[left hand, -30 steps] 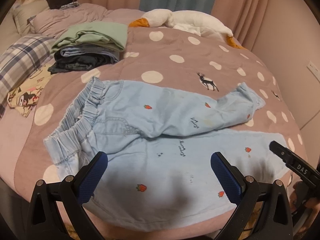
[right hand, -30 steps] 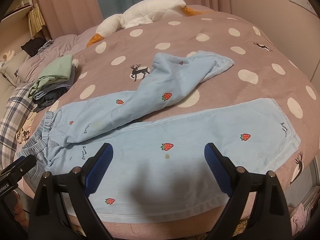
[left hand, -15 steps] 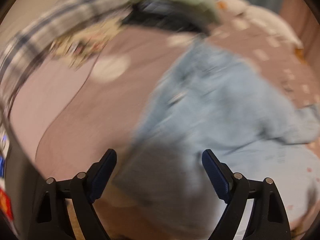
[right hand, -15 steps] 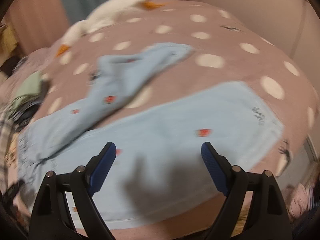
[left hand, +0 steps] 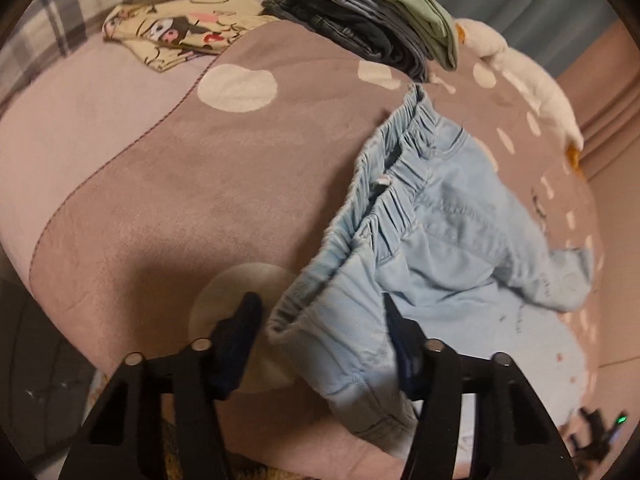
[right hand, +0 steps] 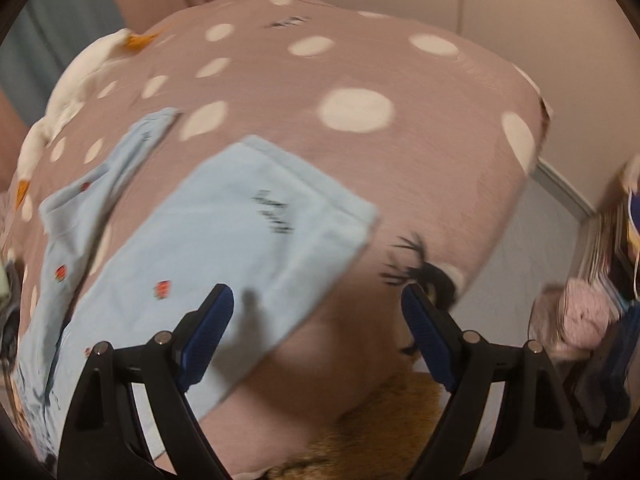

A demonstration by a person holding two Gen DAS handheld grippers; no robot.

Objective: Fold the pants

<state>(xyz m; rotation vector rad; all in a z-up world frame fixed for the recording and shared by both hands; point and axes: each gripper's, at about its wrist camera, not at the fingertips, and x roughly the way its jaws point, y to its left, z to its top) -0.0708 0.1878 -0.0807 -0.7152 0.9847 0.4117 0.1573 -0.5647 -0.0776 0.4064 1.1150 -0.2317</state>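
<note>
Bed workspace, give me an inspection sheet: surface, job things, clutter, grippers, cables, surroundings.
Surface: mauve bedspread with white dots.
Job's things: light blue strawberry-print pants spread out, far leg crumpled; hem near the bed corner.
Clutter: stack of folded clothes, yellow cartoon-print cloth, white plush goose.
Grippers: left gripper has just been closing around the waistband corner, pads not yet pressing; right gripper open above the hem.
Cables: nothing seen.
Surroundings: pink curtains, grey floor.

Left hand-held gripper (left hand: 320, 320) half-closed, just narrowing; right hand-held gripper (right hand: 316, 320) wide apart.
</note>
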